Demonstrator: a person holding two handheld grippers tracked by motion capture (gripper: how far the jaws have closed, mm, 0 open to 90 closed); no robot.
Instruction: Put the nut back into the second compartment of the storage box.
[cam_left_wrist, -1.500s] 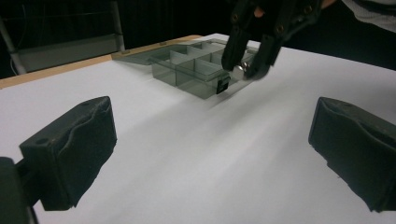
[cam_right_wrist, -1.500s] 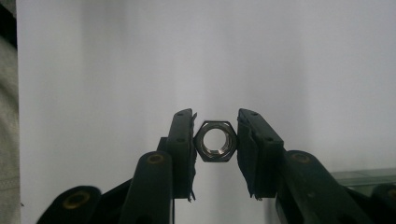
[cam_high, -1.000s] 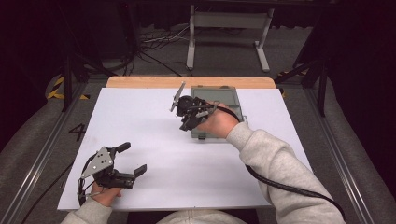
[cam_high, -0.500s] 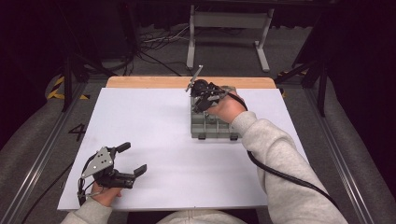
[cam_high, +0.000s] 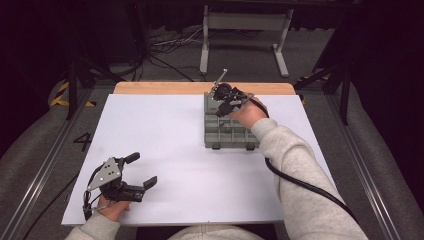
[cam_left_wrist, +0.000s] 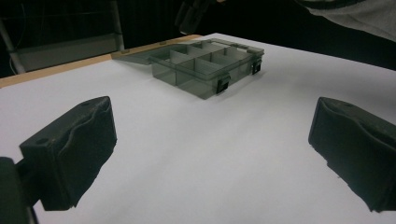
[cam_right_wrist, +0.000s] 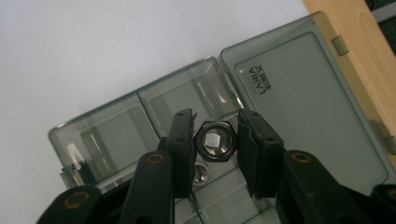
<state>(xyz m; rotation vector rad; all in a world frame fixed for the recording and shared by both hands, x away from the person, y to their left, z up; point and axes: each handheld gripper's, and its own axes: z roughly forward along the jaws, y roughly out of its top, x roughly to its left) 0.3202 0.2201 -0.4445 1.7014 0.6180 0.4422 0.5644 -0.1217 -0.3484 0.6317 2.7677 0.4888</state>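
Carried right gripper over grey compartment box, fingers clamped on shiny hexagonal nut; left gripper fingers wide.

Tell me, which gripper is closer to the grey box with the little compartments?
The right gripper: it hangs over the box, holding a nut. The left gripper rests far off, near the table's front corner.
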